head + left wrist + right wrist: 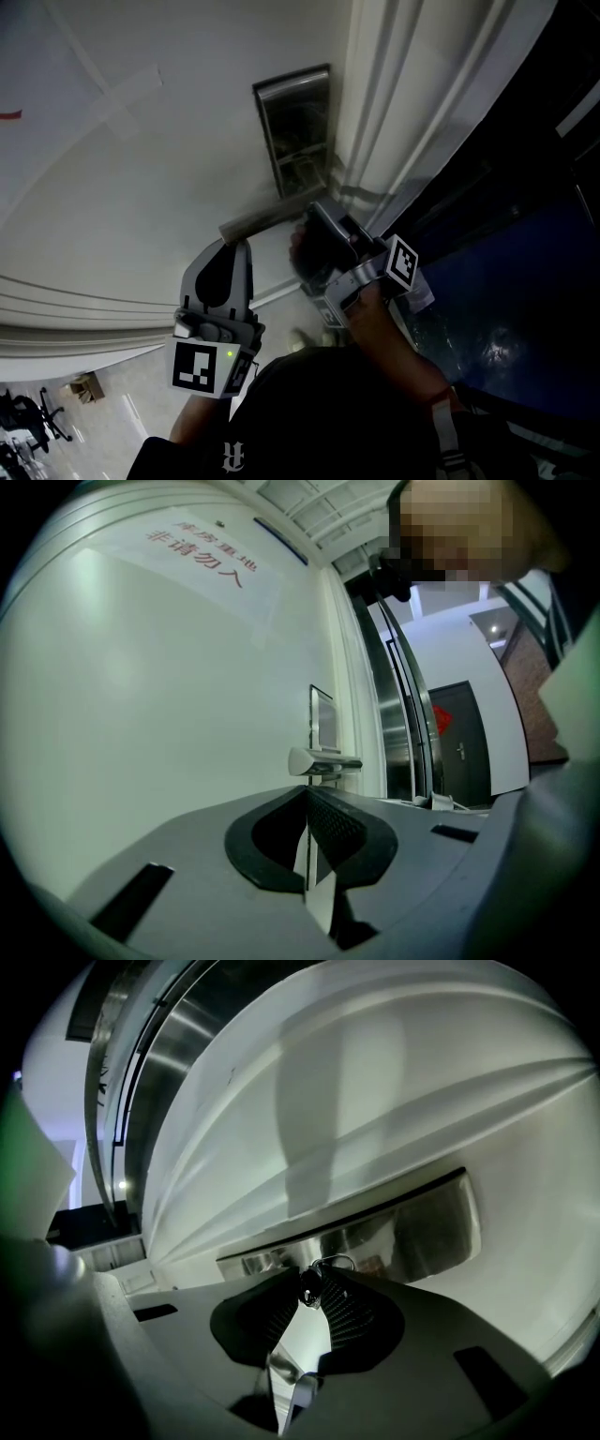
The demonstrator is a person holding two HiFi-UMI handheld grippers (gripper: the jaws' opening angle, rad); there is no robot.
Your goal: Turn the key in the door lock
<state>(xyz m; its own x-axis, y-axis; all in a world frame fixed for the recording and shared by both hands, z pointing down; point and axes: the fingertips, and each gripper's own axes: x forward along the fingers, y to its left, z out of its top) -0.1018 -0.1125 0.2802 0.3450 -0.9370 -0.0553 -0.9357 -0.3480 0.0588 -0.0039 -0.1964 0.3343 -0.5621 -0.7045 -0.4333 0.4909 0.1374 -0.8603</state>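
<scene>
- The door (141, 187) carries everything here. All the hardware sits along its edge next to the frame.
- My left gripper (307, 808) hangs just below the lever handle (265, 217), clear of the door face. Its tongs are pressed together with nothing between them. I judge it is parked there so that it stays out of the way but can reach the lever once the lock is freed.
- The lock plate (295, 127) runs vertically along that same door edge, and the lever springs from its lower part.
- My right gripper (313, 1290) is pushed up against the bottom end of the plate, under the lever. Its tongs pinch the dark head of the key (307, 1283), and the key ring (335, 1261) loops out above the tips.
- I hold the key by its head at the jaw tips. From there, rolling the gripper should pass straight into the shaft as torque.
- I cannot see the blade or the keyhole, so I cannot tell how far the key has gone in.
</scene>
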